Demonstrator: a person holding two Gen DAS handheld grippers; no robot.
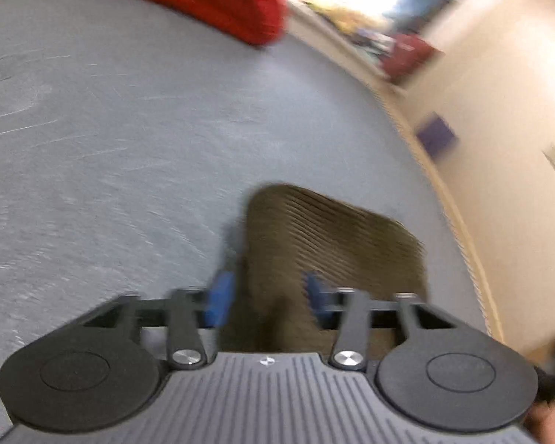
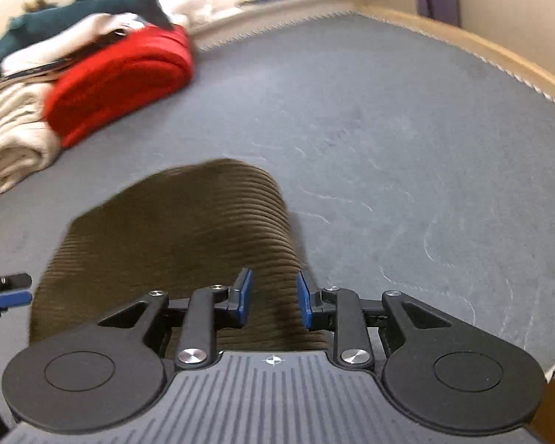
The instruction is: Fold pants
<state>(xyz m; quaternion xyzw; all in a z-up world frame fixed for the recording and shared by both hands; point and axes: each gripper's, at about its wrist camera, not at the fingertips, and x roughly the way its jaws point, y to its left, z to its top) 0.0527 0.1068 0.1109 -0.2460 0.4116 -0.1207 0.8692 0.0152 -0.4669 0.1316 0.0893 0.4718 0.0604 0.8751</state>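
Both grippers bite the near edge of the brown corduroy pants: the left gripper nipped narrow on the cloth at one corner, the right gripper pinching the other. The pants run away from both hands across the grey mat, ribs crosswise, each corner equally close to its hand. Beyond, well apart, lie a red folded garment and a cream blanket.

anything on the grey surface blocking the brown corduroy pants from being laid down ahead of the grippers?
Nothing visible. The brown corduroy pants sit between both grippers' pads; the grey surface ahead is bare. The red folded garment and beige pile lie at the far-left edge.
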